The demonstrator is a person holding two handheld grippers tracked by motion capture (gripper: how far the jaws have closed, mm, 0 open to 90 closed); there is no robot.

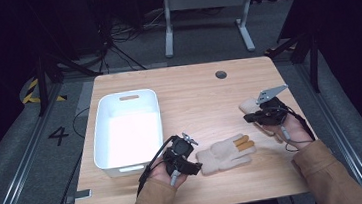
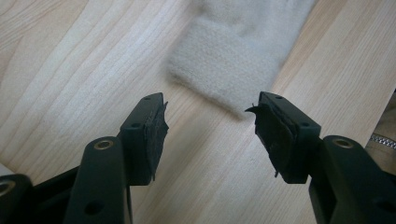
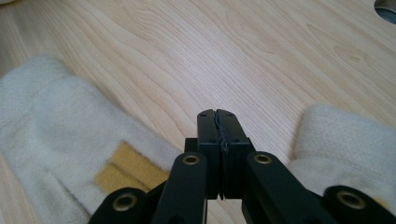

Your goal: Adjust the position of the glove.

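Counter (image 1: 194, 100) of pale wood carries everything here, and its size is part of the risk: the two gloves lie well apart from the white bin (image 1: 127, 132) at the left, so any carry has room to fail. The bin stands open and bare inside, its near wall just beside the left hand-held gripper (image 1: 193, 157).

The nearer glove (image 1: 225, 153), cream with tan patches on two fingers, lies flat at the front middle of the counter, cuff toward the left hand-held gripper. In the left gripper view that tool's jaws stand wide apart with the ribbed cuff (image 2: 219, 70) just ahead of them, not yet between them. If they close from here they may pinch only the top layer of knit or nothing at all, and the glove could slide on the smooth wood instead of lifting.

The second glove (image 1: 250, 106) sits under the right hand-held gripper (image 1: 249, 118), largely hidden in the high view. In the right gripper view the jaws are pressed together on nothing, with bare wood ahead and cream knit on either side (image 3: 60, 135). Shut as it is, it cannot take that glove; pushed down or forward it would only shove the fabric toward the counter's right edge
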